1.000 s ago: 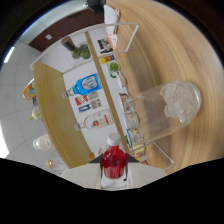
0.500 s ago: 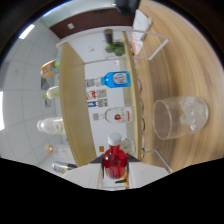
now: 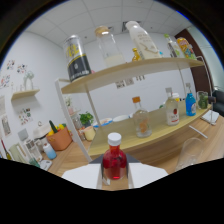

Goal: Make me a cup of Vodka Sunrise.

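I've swung level from the tilted view, jaws pinching the red bottle [image 3: 114, 161] above the worktop [image 3: 165, 134], ready for pouring.

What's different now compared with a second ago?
The whole view has swung round: the shelf unit and counter, tipped on their side before, now stand level, so the gripper has rotated back upright. The clear glass, earlier high beside the shelves, now sits low beside the gripper. Unchanged: the red bottle with the white cap stays between the fingers.
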Demonstrator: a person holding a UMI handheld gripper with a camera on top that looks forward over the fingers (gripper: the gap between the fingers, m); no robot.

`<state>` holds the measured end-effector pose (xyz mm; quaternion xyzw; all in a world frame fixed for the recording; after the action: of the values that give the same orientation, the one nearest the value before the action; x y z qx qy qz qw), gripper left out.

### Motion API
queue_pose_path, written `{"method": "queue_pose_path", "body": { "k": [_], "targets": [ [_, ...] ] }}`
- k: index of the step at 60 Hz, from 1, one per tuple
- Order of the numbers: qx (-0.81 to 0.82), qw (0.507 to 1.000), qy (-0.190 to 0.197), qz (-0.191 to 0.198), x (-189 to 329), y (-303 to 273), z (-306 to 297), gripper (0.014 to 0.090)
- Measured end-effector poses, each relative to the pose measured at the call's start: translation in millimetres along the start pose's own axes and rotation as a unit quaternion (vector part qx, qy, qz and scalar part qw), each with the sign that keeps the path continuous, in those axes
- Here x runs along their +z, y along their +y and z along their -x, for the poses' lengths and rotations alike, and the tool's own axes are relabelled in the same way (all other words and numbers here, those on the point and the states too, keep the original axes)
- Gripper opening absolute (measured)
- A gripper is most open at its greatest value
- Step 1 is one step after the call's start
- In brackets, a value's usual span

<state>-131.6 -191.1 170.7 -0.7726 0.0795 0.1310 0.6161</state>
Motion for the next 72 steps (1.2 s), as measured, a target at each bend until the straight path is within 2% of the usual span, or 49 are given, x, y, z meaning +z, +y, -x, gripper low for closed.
{"method": "queue_pose_path", "body": {
  "k": [10,23,49,53,59,60,62,72],
  "targets": [
    [-0.057,0.994,0.022,0.093,22.8,89.8,-4.0,0.0339],
    [-0.113,0.978,0.035,0.172,33.4,151.7,-2.5,0.0344],
    [-0.141,0.972,0.028,0.183,26.0,159.6,2.2,0.037],
    [-0.14,0.971,0.026,0.194,23.2,162.8,0.7,0.0471],
    [-0.139,0.97,0.013,0.198,11.3,155.0,4.8,0.0827],
    [-0.138,0.97,0.013,0.199,8.1,152.2,4.8,0.0867],
    [-0.136,0.971,0.013,0.194,1.0,144.1,4.5,0.0848],
    [-0.131,0.981,0.007,0.145,-46.4,86.3,4.7,0.0858]
  ]
}}
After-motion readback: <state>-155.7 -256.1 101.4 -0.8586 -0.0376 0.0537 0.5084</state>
